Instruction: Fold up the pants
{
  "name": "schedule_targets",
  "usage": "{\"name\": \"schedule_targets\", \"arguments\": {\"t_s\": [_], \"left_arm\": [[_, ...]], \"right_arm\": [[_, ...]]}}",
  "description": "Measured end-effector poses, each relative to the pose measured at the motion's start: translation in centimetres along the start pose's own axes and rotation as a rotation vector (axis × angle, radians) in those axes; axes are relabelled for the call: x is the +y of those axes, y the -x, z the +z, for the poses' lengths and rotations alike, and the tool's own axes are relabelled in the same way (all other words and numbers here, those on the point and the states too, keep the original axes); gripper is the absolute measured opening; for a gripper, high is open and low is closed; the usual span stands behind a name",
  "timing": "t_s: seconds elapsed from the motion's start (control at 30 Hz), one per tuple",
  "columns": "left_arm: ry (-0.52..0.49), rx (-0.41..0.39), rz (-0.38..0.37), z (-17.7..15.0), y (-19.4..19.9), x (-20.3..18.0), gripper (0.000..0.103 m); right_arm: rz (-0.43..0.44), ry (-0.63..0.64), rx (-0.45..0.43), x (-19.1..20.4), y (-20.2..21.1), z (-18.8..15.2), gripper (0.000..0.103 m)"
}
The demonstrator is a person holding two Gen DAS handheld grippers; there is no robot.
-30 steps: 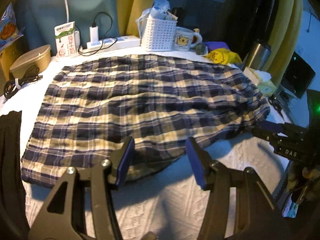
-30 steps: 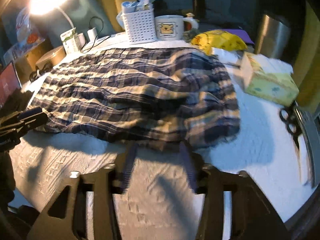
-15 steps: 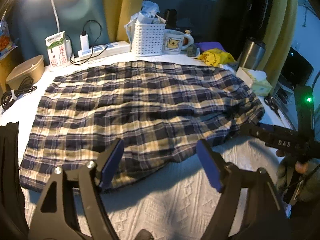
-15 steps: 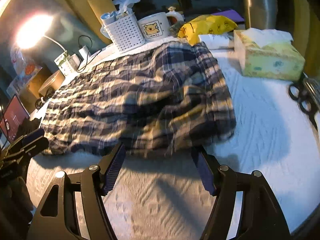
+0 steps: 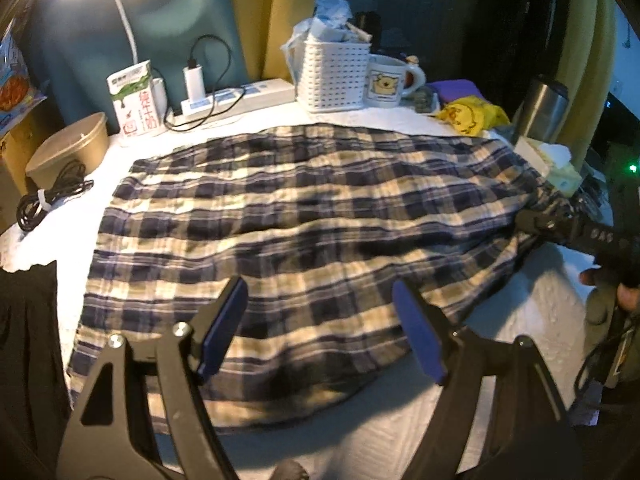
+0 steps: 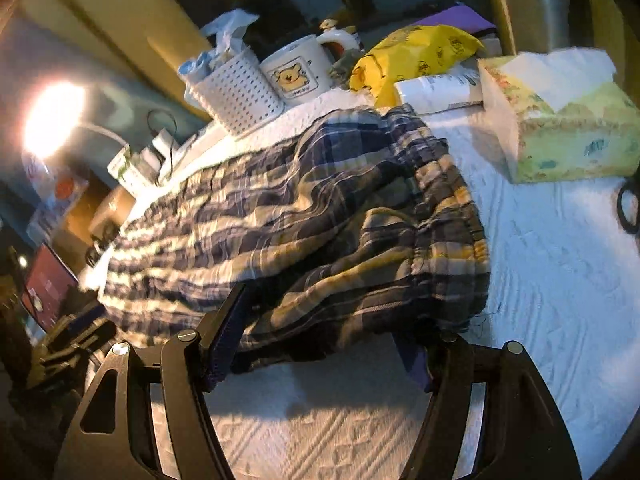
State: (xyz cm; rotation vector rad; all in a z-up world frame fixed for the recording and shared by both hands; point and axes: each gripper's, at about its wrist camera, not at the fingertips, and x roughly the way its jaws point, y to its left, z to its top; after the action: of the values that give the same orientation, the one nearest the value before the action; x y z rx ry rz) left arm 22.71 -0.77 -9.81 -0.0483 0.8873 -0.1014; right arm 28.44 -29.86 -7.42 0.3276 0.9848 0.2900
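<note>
left wrist view: the left gripper hangs over the near hem of the navy-and-cream plaid cotton pants, its blue-padded fingers spread wide after just opening, nothing between them but the cloth lying below. the pants lie spread flat across the middle of the white textured surface, reaching from its left edge to its right edge. along the far edge stand a white perforated plastic basket, a white bear-print mug and a milk carton. the right gripper shows at the right edge, at the pants' end.

right wrist view: the right gripper sits low at the gathered waistband end of the pants; its fingers stand wide apart, having just opened, and bunched fabric lies between them unpinched. a green tissue box rests near the right edge.
</note>
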Motion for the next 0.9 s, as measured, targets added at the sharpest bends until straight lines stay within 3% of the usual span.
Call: {"name": "schedule_targets", "arguments": {"t_s": [0.07,0.13,0.27,0.33,0.4,0.67,0.9], "left_arm": [[0.009,0.006,0.008,0.0,-0.2,0.6,0.076],[0.016,0.006,0.011,0.0,-0.3,1.0,0.076],[0.027,0.004,0.013,-0.1,-0.3,1.8,0.076],[0.036,0.002,0.009,-0.3,-0.3,2.2,0.076],[0.043,-0.002,0.007,-0.5,-0.2,2.7,0.076],[0.085,-0.049,0.032,-1.1,1.6,7.0,0.076],[0.151,-0.11,0.053,-2.6,3.6,12.3,0.076]], "right_arm": [[0.022,-0.051,-0.019,-0.8,0.2,0.1,0.07],[0.007,-0.082,-0.033,-1.4,0.4,0.2,0.05],[0.007,-0.122,-0.054,-2.5,0.4,0.1,0.032],[0.008,-0.134,-0.07,-3.0,0.3,0.0,0.017],[0.021,-0.156,-0.069,-3.4,0.3,0.1,0.01],[-0.083,-0.009,-0.161,1.1,3.3,1.2,0.006],[-0.143,0.212,-0.263,9.7,5.2,3.7,0.006]]}}
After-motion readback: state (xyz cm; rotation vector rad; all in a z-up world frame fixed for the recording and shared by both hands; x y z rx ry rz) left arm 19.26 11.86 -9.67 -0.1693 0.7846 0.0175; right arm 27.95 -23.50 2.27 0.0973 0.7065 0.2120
